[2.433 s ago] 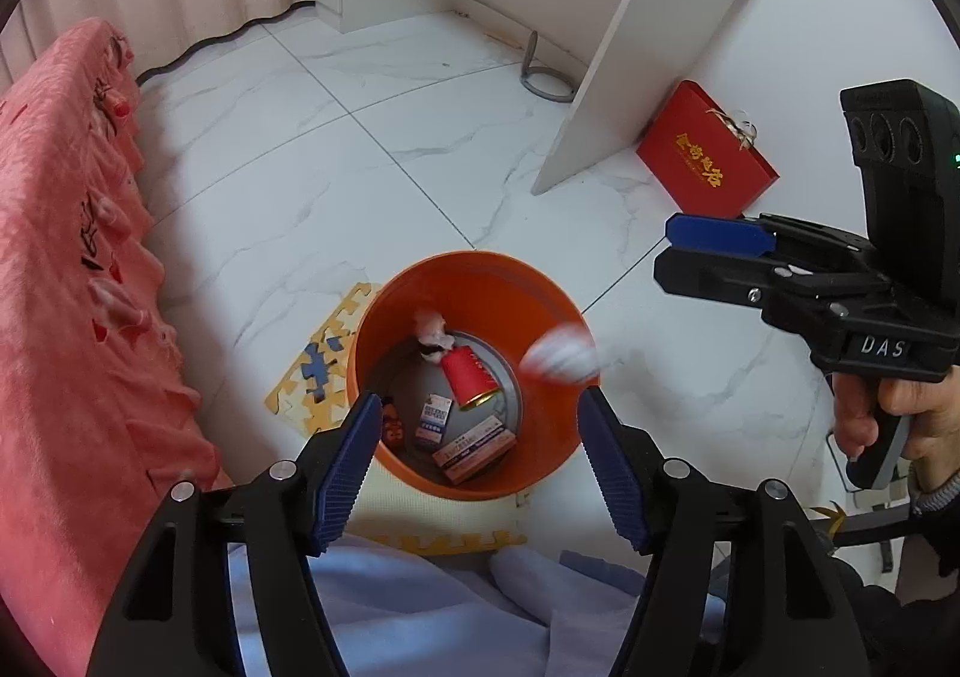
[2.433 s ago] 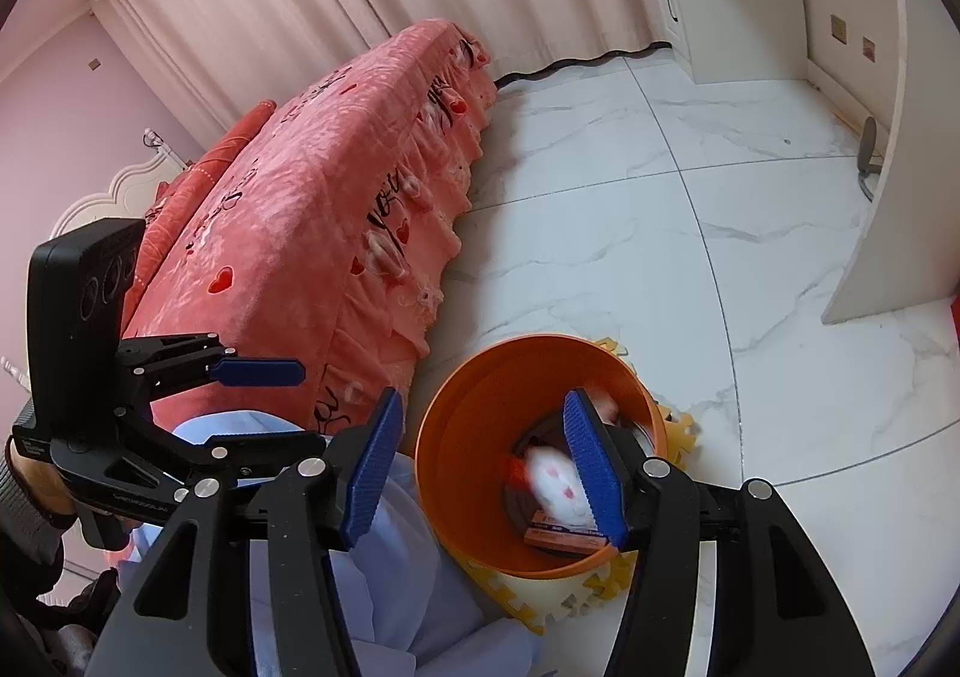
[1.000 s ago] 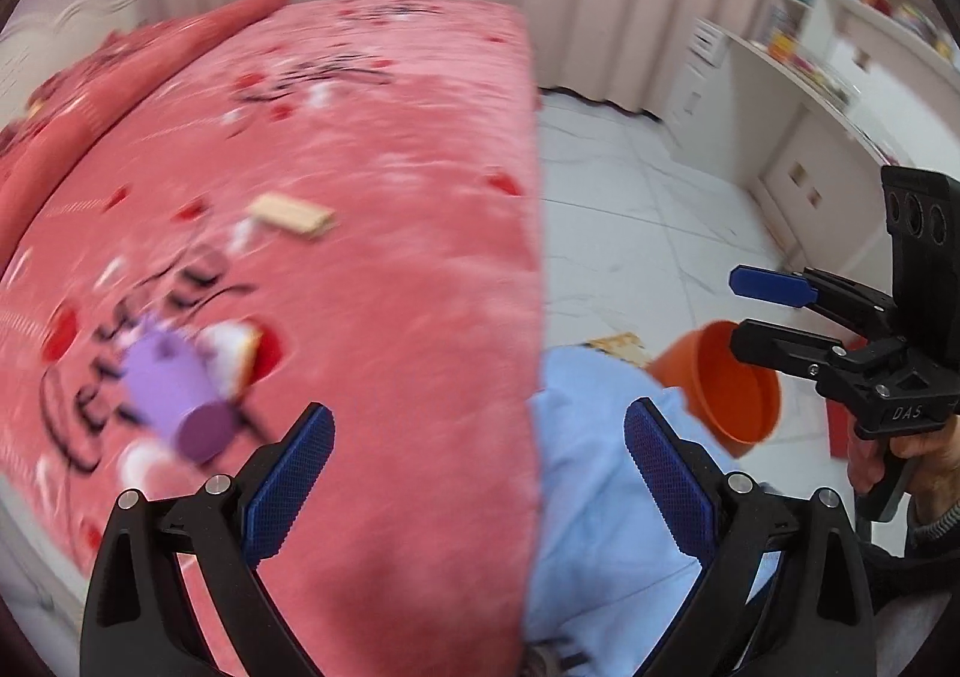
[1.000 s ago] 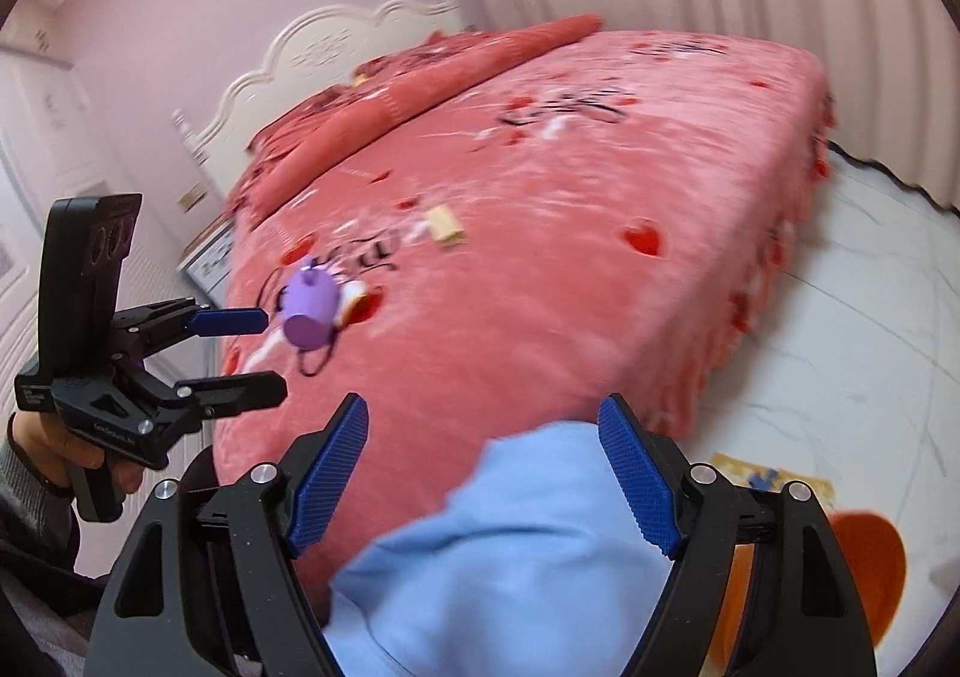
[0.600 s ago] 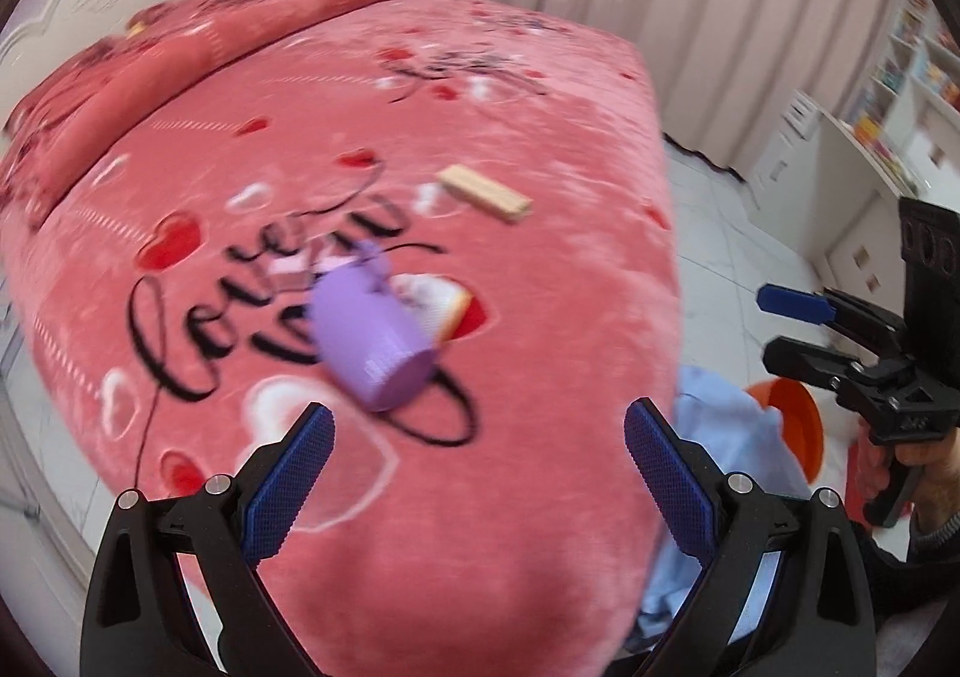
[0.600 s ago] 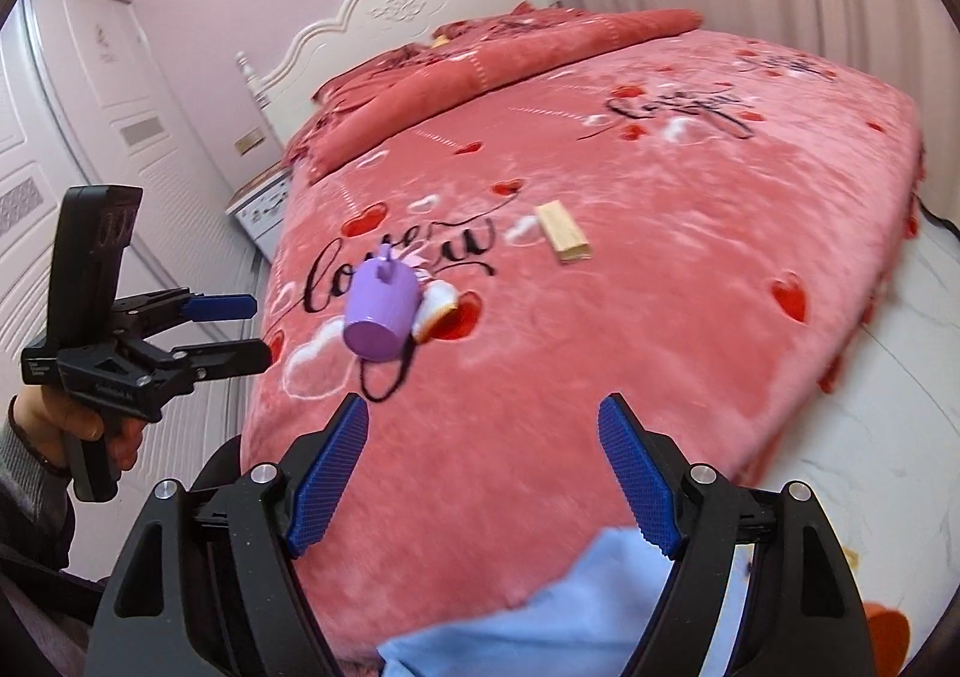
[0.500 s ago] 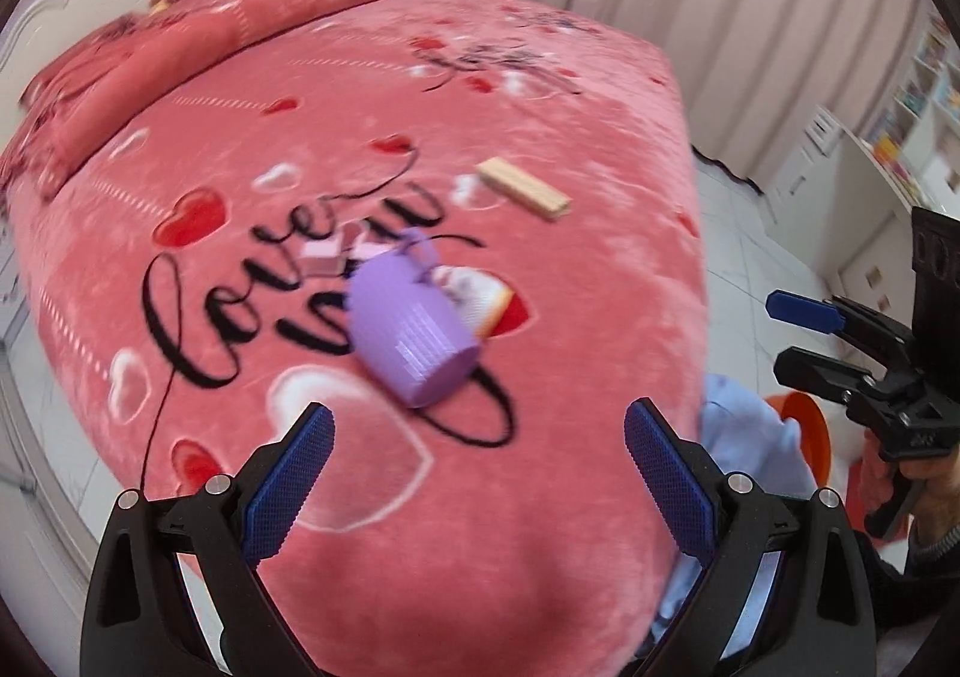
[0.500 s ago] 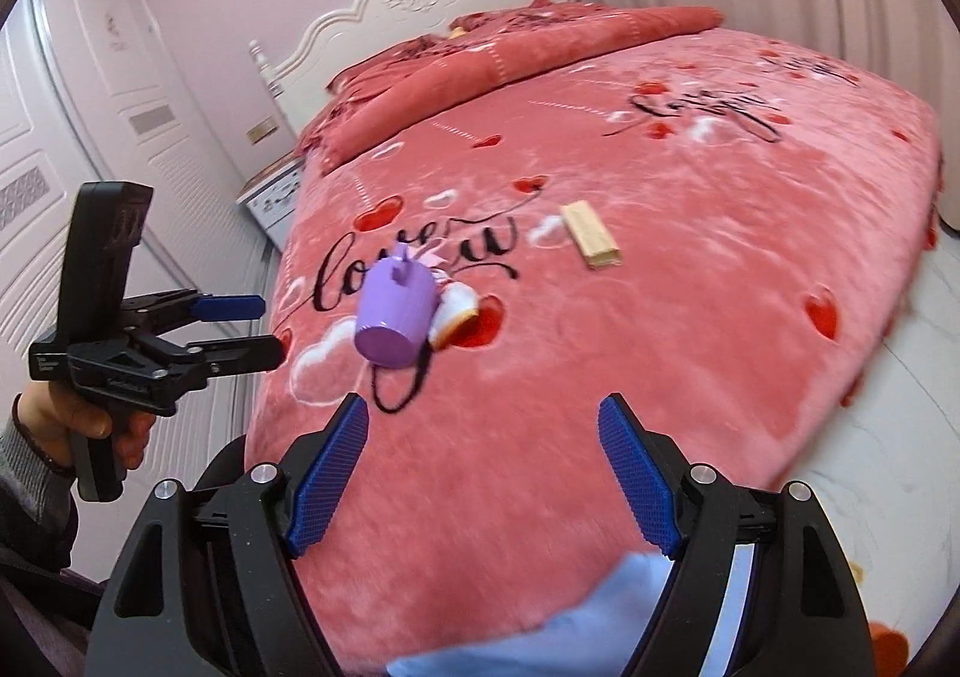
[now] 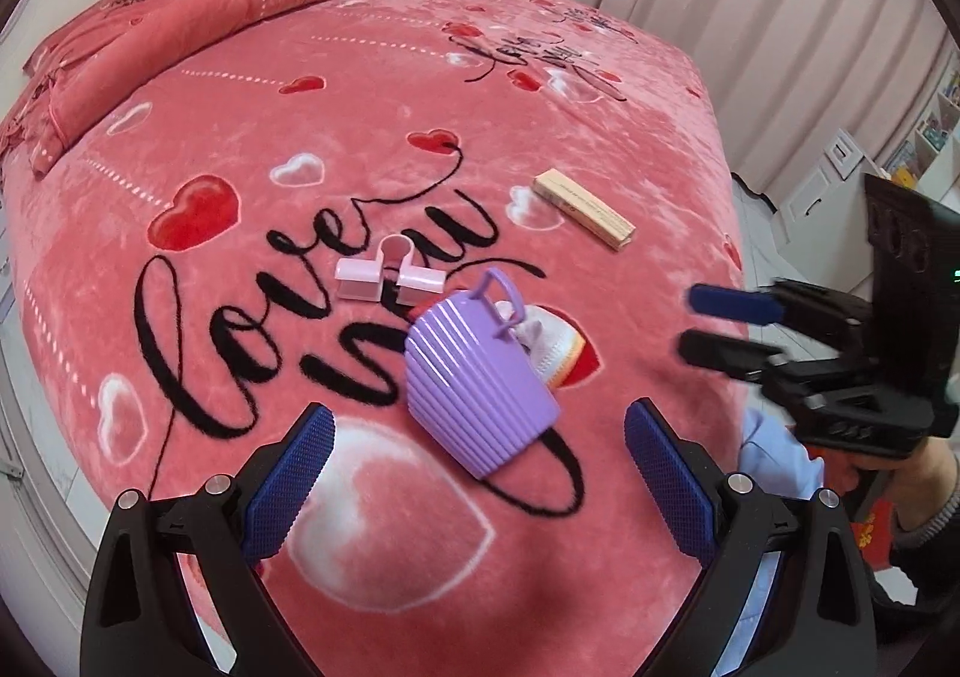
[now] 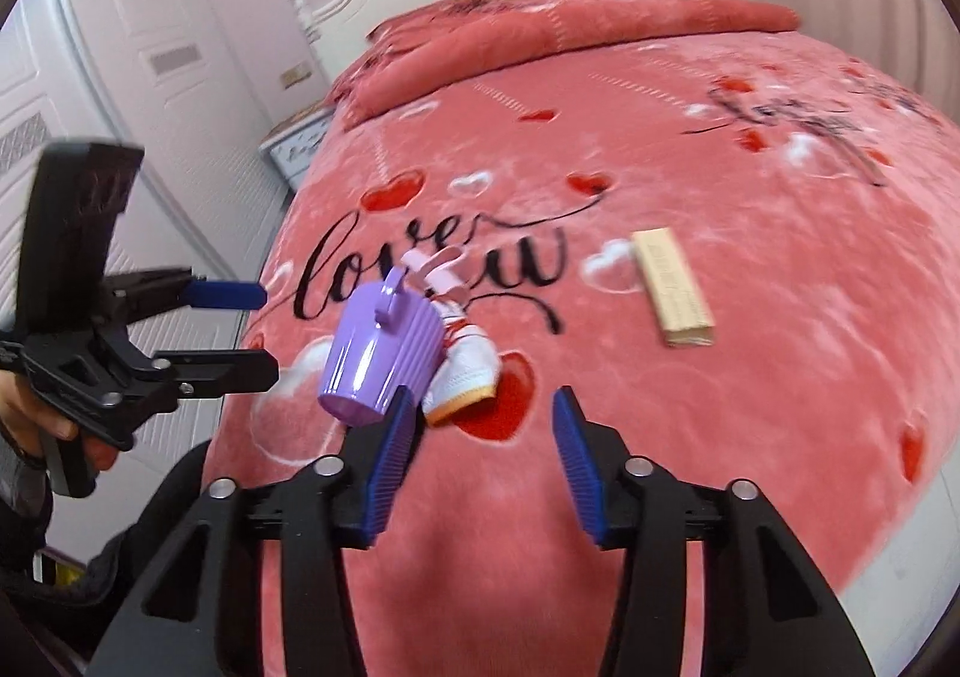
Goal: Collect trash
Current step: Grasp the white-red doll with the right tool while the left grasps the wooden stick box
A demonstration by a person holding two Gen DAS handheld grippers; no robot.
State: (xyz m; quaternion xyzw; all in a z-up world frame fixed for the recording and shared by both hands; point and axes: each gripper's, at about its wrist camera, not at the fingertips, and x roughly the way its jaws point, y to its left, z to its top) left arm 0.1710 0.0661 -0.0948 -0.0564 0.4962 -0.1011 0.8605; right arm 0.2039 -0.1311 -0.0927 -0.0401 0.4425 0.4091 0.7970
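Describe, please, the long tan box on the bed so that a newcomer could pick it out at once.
Start from the pink bedspread and find the black "love you" lettering across its middle. Just past the end of that lettering, toward the curtains, the long tan box lies flat beside a white heart. Unlike the lilac ribbed cup and the pink clip, it is a slim, straight-edged cardboard carton.

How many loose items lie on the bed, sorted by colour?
Purple: 1, ribbed cup
Pink: 1, clip-like piece
Tan: 1, flat box
White with orange trim: 1, small item against the cup
Total: 4
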